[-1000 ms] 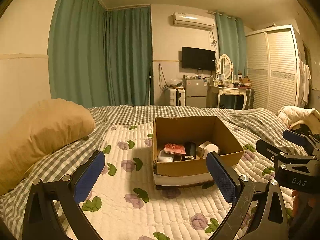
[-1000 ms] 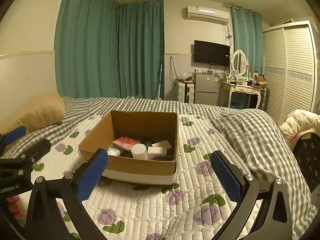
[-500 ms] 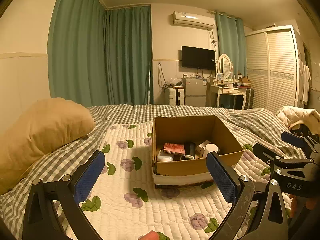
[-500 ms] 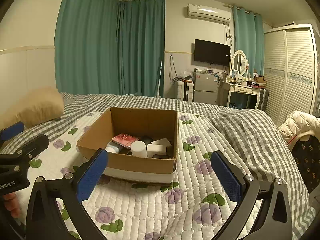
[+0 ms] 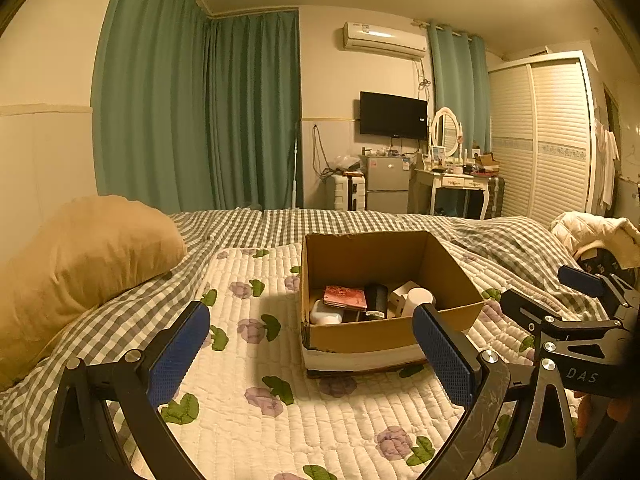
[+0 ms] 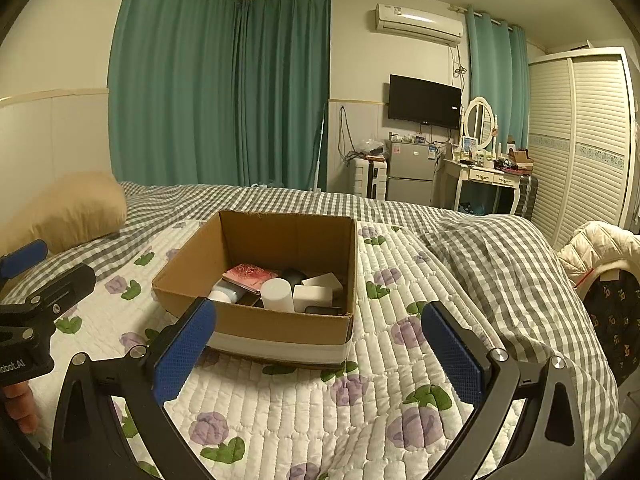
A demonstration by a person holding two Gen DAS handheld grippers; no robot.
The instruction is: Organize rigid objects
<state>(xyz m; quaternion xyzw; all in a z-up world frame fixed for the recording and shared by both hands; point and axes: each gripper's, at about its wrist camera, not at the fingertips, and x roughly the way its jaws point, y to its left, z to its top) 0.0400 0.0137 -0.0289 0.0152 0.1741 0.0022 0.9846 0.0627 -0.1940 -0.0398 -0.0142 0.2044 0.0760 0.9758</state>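
Cardboard box (image 5: 384, 332) sat open-topped on the white floral quilt (image 5: 256, 412) of the bed, ahead of both hand-held tools and apart from each of them. Inside it lay a red patterned booklet (image 5: 345, 297), a black cylindrical container (image 5: 376, 300), a white cylinder (image 6: 277, 295), a white rectangular carton (image 6: 313, 298) and a pale rounded case (image 5: 327, 315), all crowded toward the near wall.

From the left wrist view, the left gripper (image 5: 312, 360) was held low and level over the quilt, pointing at the box at 12 o'clock, its blue-padded fingers (image 5: 178, 354) spread wide with nothing between them. The right gripper (image 5: 576, 312) showed at 3 o'clock in that view, angled toward the box's right side.

From the right wrist view, the right gripper (image 6: 320, 354) likewise hovered level above the quilt, aimed at the box at 12 o'clock, its fingers (image 6: 452, 354) splayed apart and empty. The left gripper (image 6: 36, 280) appeared at 9 o'clock, with fingertips of the person's left hand (image 6: 18, 406) visible below it, wrapped under the handle.

A tan pillow (image 5: 76, 268) rested at 10 o'clock on the grey checked bedspread (image 6: 500, 264).
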